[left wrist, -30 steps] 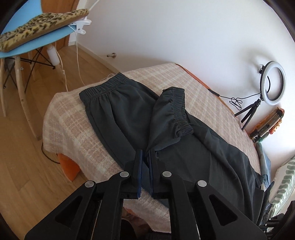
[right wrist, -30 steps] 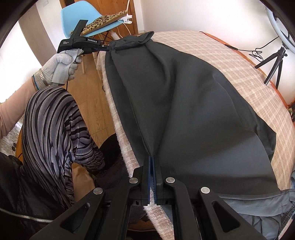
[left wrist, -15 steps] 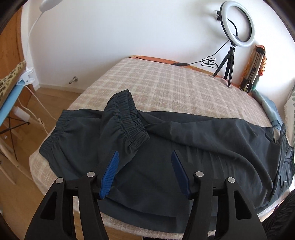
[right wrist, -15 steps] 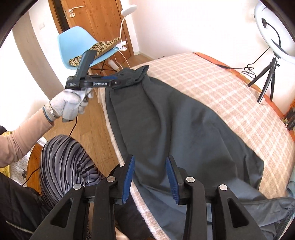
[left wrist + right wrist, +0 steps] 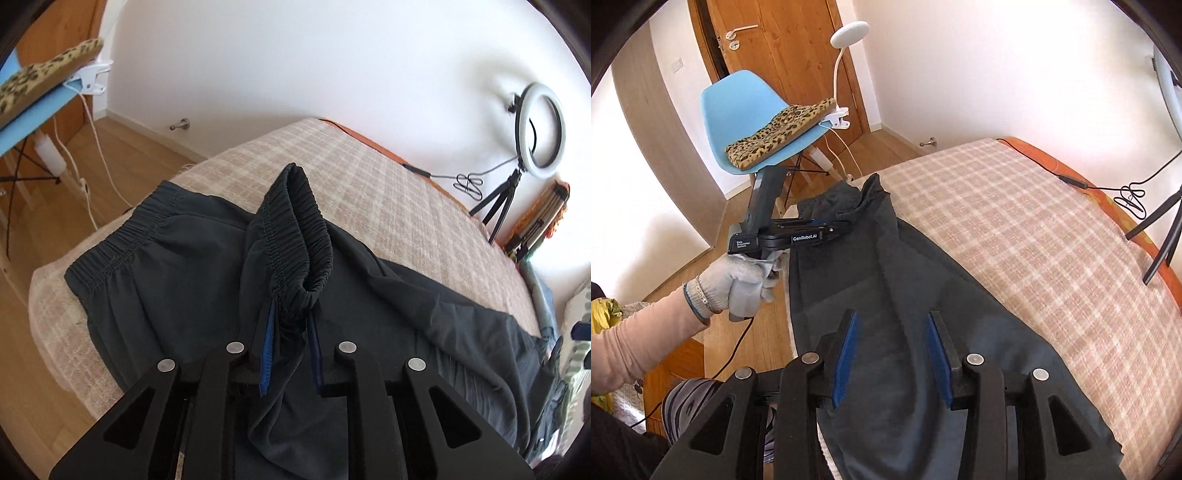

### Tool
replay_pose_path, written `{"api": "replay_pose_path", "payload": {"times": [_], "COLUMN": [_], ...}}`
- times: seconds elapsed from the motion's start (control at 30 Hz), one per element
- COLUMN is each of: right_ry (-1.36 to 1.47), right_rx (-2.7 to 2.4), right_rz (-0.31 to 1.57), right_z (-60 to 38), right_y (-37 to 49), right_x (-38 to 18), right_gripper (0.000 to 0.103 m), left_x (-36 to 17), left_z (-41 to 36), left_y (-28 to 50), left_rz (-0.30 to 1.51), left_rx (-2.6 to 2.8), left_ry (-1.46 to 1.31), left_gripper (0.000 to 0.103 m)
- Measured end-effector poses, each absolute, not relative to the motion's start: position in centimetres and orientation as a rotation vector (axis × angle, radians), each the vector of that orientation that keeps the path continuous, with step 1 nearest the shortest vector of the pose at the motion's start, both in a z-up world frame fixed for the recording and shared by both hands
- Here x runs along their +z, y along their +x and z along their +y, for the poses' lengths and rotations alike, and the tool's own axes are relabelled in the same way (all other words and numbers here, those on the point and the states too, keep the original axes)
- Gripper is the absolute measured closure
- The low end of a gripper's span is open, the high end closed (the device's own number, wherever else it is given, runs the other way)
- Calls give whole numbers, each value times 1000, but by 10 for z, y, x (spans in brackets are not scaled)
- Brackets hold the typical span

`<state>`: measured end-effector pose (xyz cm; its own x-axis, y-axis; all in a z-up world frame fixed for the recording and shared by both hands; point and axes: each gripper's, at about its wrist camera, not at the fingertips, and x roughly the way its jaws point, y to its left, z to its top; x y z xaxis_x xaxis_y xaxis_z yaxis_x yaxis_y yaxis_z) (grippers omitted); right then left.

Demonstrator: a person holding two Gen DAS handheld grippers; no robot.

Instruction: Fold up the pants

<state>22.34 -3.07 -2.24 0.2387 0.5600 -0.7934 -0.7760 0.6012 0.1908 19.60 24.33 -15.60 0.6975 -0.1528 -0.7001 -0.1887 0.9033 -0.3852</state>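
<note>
On the checked bedspread [image 5: 1052, 251] the dark pants [image 5: 192, 280] lie flat along the near edge of the bed, waistband toward the far left corner, legs running right. Left gripper [image 5: 290, 334]: jaws have just been closing and now pinch the bunched elastic waistband [image 5: 295, 236], which stands up in a ridge between the blue pads. Right gripper [image 5: 890, 354]: jaws have just been opening; they stand apart above the leg fabric with nothing held. Judgement: the lengthwise fold is under way, with one waist corner to be carried across onto the other. To do it well, keep the pinch on the thick elastic, not the thin cloth, lift only enough to clear the lower layer, and let the right gripper take the matching leg seam so both ends travel together. Fabric is thin, matte, slack-draping woven cloth, with soft creases; the waistband is ribbed and springy. Bedspread looks coarse-woven, likely enough friction to hold the lower layer.
</note>
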Motion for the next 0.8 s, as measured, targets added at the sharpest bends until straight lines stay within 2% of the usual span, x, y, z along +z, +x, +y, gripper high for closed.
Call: {"api": "replay_pose_path", "payload": {"times": [0.23, 0.33, 0.53, 0.63, 0.67, 0.7, 0.73, 0.77, 0.8], "right_ry": [-336, -374, -348, -452, -469, -464, -452, -440, -434], "right_rx": [935, 952, 1034, 1031, 1025, 1026, 1030, 1023, 1012], "right_rz": [1002, 1019, 1066, 1043, 1045, 1054, 1079, 1093, 1090], "right_z": [16, 38, 76, 92, 95, 96, 97, 98, 98], "right_y": [263, 279, 298, 297, 298, 302, 307, 311, 315], "right_x": [-59, -76, -97, -107, -110, -111, -114, -115, -115], "right_gripper": [58, 50, 42, 43, 48, 74, 92, 93, 100], "left_x": [-168, -170, -162, -156, -153, -151, -148, -145, -142], "left_z": [307, 311, 313, 314, 316, 317, 319, 320, 323], "left_y": [167, 160, 162, 165, 164, 163, 162, 161, 159], "left_rz": [719, 714, 692, 687, 683, 682, 678, 672, 669], "left_rx": [63, 58, 51, 36, 31, 28, 32, 35, 39], "left_ry": [-747, -750, -754, -745, -746, -741, -730, -720, -711], "left_gripper": [94, 94, 94, 94, 94, 94, 95, 95, 95]}}
